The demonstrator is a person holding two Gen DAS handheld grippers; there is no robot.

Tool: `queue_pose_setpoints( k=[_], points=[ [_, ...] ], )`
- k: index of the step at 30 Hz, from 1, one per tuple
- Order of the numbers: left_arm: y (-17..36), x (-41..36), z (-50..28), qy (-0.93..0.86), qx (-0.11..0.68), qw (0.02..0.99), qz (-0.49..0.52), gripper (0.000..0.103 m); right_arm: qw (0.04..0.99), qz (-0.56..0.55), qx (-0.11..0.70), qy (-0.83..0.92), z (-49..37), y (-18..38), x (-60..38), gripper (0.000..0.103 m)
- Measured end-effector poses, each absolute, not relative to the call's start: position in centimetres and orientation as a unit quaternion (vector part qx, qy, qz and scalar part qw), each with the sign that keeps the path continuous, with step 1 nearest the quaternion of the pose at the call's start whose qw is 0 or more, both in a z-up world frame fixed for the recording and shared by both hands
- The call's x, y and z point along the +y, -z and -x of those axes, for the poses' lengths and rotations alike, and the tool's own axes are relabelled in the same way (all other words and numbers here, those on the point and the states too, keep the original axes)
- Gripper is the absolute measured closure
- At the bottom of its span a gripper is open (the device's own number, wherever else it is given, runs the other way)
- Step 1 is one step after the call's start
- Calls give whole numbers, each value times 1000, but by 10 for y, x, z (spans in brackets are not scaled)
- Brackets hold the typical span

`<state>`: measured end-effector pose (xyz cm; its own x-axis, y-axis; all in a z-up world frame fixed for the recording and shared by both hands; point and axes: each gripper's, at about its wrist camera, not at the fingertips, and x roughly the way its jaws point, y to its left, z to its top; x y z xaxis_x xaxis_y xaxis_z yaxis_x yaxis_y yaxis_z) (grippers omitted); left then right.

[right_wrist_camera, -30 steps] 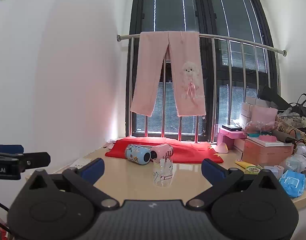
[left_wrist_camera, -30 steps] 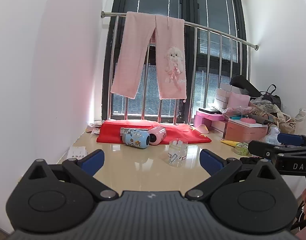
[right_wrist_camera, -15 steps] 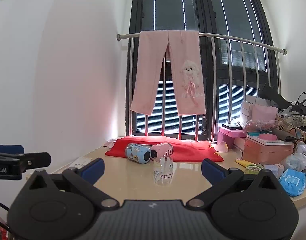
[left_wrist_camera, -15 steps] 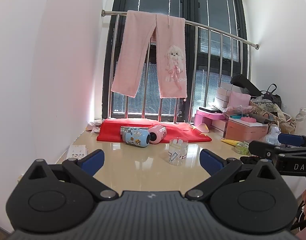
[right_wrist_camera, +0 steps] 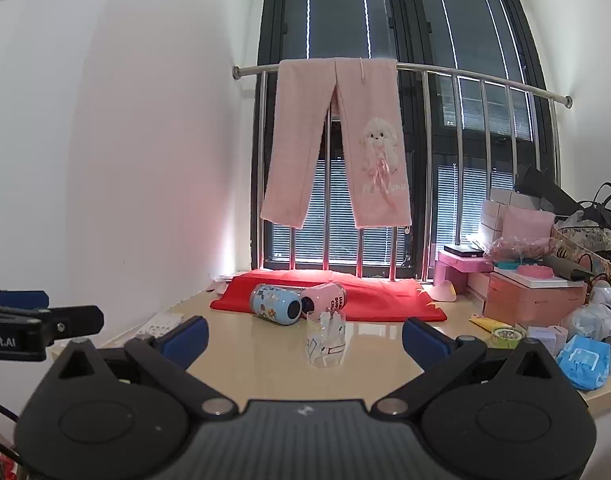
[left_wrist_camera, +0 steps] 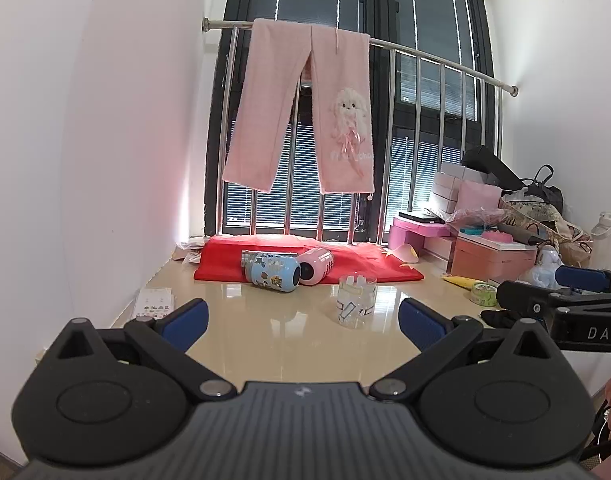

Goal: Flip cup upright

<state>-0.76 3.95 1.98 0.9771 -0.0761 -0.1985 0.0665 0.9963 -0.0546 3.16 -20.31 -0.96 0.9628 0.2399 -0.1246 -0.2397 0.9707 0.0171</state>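
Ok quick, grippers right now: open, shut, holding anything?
Left gripper: open, holding nothing, short of the clear cup.
Right gripper: open, holding nothing.

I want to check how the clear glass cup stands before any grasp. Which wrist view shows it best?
The right wrist view: the clear cup sits near centre between the open fingers, against bare table. The left wrist view shows the cup right of centre, equally unobstructed. Neither settles which end is up.

Black ribbed left tool [left_wrist_camera: 303, 316] and right tool [right_wrist_camera: 305, 330], blue finger pads [left_wrist_camera: 187, 318], silver pivot screws.
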Motion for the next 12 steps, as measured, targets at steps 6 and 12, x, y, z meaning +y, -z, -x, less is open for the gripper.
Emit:
queue_pose_setpoints(
  k=[6,12],
  points=[
    [-20,39,7,32,102,994,24,0,991,-1,64,-119,-33,10,-202,0],
    [-21,38,5,36,103,994,26,0,991,-1,64,-120,-33,11,-202,0]
  ],
)
